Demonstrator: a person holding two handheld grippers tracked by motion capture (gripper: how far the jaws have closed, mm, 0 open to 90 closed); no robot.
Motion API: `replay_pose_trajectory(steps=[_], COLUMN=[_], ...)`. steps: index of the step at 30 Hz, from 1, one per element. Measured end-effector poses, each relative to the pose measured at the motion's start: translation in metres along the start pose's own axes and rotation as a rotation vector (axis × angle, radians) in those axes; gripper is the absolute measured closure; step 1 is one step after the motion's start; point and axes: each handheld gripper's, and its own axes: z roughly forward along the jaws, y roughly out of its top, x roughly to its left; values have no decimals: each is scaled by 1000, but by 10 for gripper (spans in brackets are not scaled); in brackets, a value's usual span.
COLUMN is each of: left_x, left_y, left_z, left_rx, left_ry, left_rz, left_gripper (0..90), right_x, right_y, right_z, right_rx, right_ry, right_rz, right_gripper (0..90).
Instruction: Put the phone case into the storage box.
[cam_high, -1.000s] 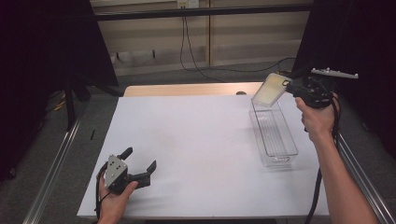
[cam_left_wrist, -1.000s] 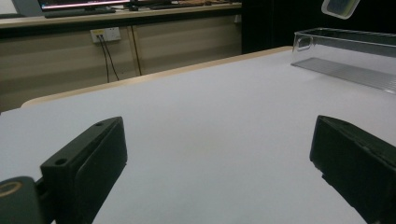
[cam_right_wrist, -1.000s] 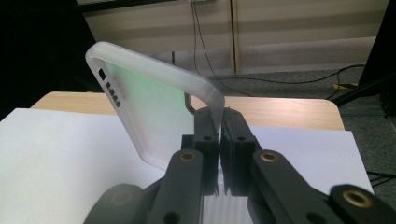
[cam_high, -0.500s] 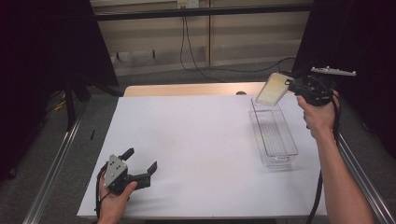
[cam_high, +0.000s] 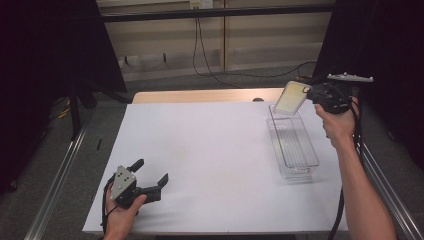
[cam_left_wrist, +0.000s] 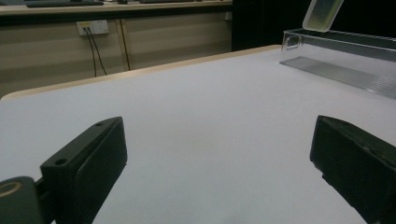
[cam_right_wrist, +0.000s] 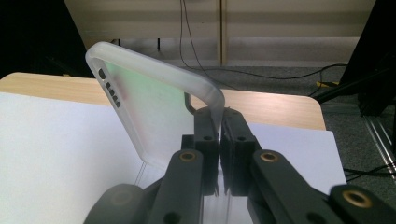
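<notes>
Little has changed over the last second: the case (cam_high: 292, 97), translucent, is still pinched by one edge between the pressed-together jaws of the right gripper (cam_high: 311, 95), held at upper right of the high view above the far end of the tray (cam_high: 295, 170). It has shifted only slightly, so lowering into the tray seems not yet begun. At lower left the left gripper (cam_high: 150, 172) rests with jaws spread, nothing between them. The tray lies near the sheet's (cam_high: 200, 150) right edge; wide bare room is left across the middle.

Left tongs (cam_high: 150, 175) gape; right tongs (cam_right_wrist: 219, 140) clamped, raised.
</notes>
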Motion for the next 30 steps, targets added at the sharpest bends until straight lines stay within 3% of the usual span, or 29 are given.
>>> replay_pose_trajectory(steps=[15,27,30], left_x=[2,2,3], left_y=[0,-1,-1], left_z=[2,2,1], left_rx=[10,16,12], left_ry=[-1,0,4], left_rz=[10,3,1], left_gripper=[39,37,36], right_x=[-5,-3,-1], right_y=[-6,-14,-16], right_z=[15,35,40], right_rx=[-10,41,44], right_ry=[-26,-55,-44], right_rz=[-29,-63,-70], right_gripper=[864,863,863])
